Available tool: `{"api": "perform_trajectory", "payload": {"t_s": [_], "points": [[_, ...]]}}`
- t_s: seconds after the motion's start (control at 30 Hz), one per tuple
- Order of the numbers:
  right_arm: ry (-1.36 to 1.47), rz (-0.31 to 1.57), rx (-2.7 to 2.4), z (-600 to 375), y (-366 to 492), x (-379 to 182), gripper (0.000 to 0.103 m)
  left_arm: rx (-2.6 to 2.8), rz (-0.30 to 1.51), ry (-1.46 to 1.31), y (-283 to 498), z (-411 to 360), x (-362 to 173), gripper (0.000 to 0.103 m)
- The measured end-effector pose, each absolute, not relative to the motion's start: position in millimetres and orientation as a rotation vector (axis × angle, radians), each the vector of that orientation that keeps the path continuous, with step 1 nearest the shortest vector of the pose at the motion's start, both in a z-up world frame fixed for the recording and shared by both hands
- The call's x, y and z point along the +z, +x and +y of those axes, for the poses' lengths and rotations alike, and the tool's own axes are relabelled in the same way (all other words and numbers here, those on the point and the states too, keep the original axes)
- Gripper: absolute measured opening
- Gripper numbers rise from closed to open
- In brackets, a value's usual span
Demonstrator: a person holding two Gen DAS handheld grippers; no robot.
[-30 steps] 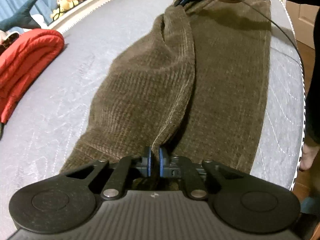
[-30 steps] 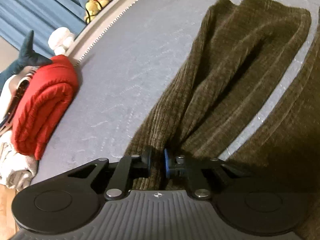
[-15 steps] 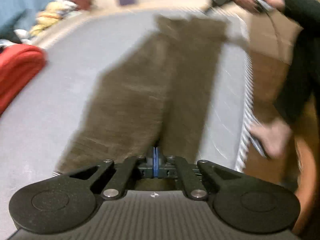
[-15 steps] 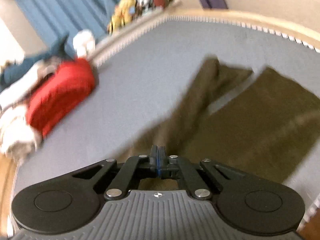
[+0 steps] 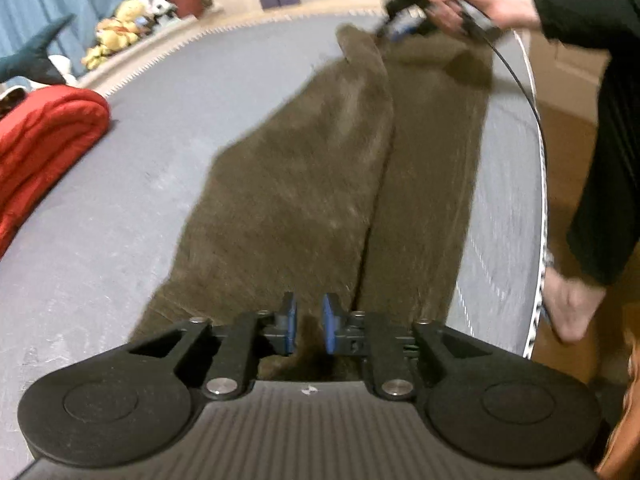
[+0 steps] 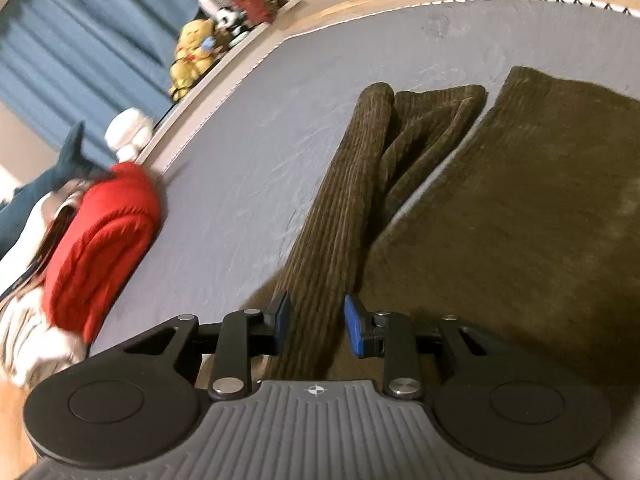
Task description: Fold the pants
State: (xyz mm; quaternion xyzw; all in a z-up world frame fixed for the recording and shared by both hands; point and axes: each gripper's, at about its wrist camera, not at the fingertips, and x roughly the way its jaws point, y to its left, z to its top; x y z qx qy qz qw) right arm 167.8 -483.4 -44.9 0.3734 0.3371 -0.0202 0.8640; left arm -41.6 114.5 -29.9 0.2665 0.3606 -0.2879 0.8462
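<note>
Brown corduroy pants (image 5: 304,184) lie lengthwise on the grey mattress (image 5: 120,208), one leg folded partly over the other. My left gripper (image 5: 309,324) hovers over the near end of the pants. Its jaws are opening, and cloth shows below the gap without being pinched. At the far end a hand holds my right gripper (image 5: 400,28) just above the cloth. In the right wrist view the right gripper (image 6: 318,322) is opening too. A rolled ridge of the pants (image 6: 344,208) runs under the gap between its blue pads (image 6: 354,326).
A folded red blanket (image 5: 44,132) lies at the mattress's left side beside a shark plush and pale laundry. Plush toys (image 5: 116,36) line the far ledge under blue curtains. A person's leg and bare foot (image 5: 568,308) stand by the right edge, where a cable (image 5: 532,108) hangs.
Both grippers were shut on the fold of the pants and have let go, their pads now apart. The right gripper has drawn back, so more of the mattress and pants shows.
</note>
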Motion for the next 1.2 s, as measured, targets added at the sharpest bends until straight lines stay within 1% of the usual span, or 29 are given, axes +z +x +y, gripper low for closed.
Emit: {"api": "perform_trajectory", "payload": {"t_s": [0.03,0.07,0.1,0.13,0.17,0.27,0.3,0.33,0.37,0.4,0.43,0.47,0.53,0.67,0.77,0.83,0.9,0.93,0.97,1.0,1.03,1.07,1.1,1.13,1.17,1.2], "points": [[0.790,0.711,-0.054,-482.3,178.2,-51.0,0.033,-0.613,0.773,0.574,-40.4,114.6,-35.9,0.033],[0.794,0.712,-0.075,-481.3,189.2,-56.1,0.036,-0.615,0.783,0.587,-39.3,112.6,-41.3,0.041],[0.795,0.710,-0.100,-481.9,199.3,-61.1,0.039,-0.613,0.794,0.601,-38.2,111.7,-48.8,0.044],[0.798,0.710,-0.128,-483.3,207.5,-66.3,0.046,-0.613,0.806,0.616,-36.9,110.1,-53.8,0.046],[0.806,0.712,-0.158,-485.5,214.3,-71.8,0.048,-0.615,0.816,0.627,-38.1,111.2,-58.1,0.046],[0.852,0.706,-0.200,-494.1,228.9,-86.8,0.049,-0.611,0.826,0.670,-32.4,108.0,-69.4,0.046],[0.859,0.692,-0.196,-496.0,232.6,-88.4,0.049,-0.604,0.826,0.684,-32.5,106.3,-70.1,0.045],[0.855,0.684,-0.190,-497.2,235.5,-87.5,0.047,-0.594,0.827,0.696,-29.9,106.1,-69.7,0.039],[0.853,0.681,-0.182,-497.8,238.3,-86.2,0.033,-0.584,0.827,0.710,-27.7,106.0,-70.8,0.029],[0.858,0.677,-0.162,-500.1,240.6,-85.8,0.022,-0.578,0.826,0.722,-25.7,106.1,-71.3,0.024],[0.859,0.671,-0.156,-502.4,240.8,-83.9,0.013,-0.570,0.818,0.737,-24.7,106.0,-71.1,0.013],[0.858,0.663,-0.156,-505.3,239.5,-81.2,0.011,-0.566,0.811,0.744,-23.2,105.1,-70.6,0.010],[0.847,0.631,-0.151,-510.7,230.5,-69.1,0.009,-0.568,0.789,0.737,-23.4,107.0,-65.3,0.009],[0.812,0.527,-0.152,-520.0,190.4,-23.6,0.008,-0.557,0.717,0.703,-29.1,115.7,-42.6,0.008],[0.758,0.493,-0.200,-516.5,136.2,15.3,0.007,-0.572,0.696,0.689,-39.4,126.0,-29.8,0.008],[0.716,0.506,-0.271,-506.2,94.7,27.5,0.007,-0.602,0.708,0.698,-47.7,132.7,-28.3,0.008],[0.688,0.525,-0.323,-495.9,59.3,26.2,0.007,-0.630,0.756,0.711,-52.6,138.1,-32.9,0.008],[0.680,0.556,-0.351,-492.7,44.9,19.4,0.008,-0.641,0.789,0.719,-53.8,138.7,-35.9,0.009],[0.674,0.614,-0.369,-491.3,35.0,7.7,0.012,-0.652,0.820,0.730,-55.3,140.1,-39.3,0.010],[0.688,0.675,-0.384,-493.6,28.2,-7.6,0.014,-0.664,0.837,0.733,-57.0,141.3,-40.6,0.011],[0.724,0.716,-0.411,-498.7,22.6,-21.4,0.015,-0.676,0.839,0.721,-58.1,142.9,-38.4,0.013],[0.778,0.741,-0.455,-509.1,17.4,-35.2,0.016,-0.681,0.829,0.696,-58.1,145.1,-33.4,0.013],[0.823,0.743,-0.494,-520.0,14.9,-44.4,0.017,-0.676,0.810,0.659,-57.5,148.2,-25.7,0.013],[0.860,0.725,-0.527,-532.6,13.4,-49.5,0.020,-0.668,0.789,0.618,-56.4,149.9,-18.1,0.015],[0.888,0.684,-0.559,-546.3,13.0,-50.9,0.029,-0.658,0.765,0.572,-54.9,153.9,-9.9,0.018],[0.907,0.633,-0.587,-559.7,13.2,-50.1,0.034,-0.647,0.735,0.525,-54.0,157.4,-2.5,0.019]]}}
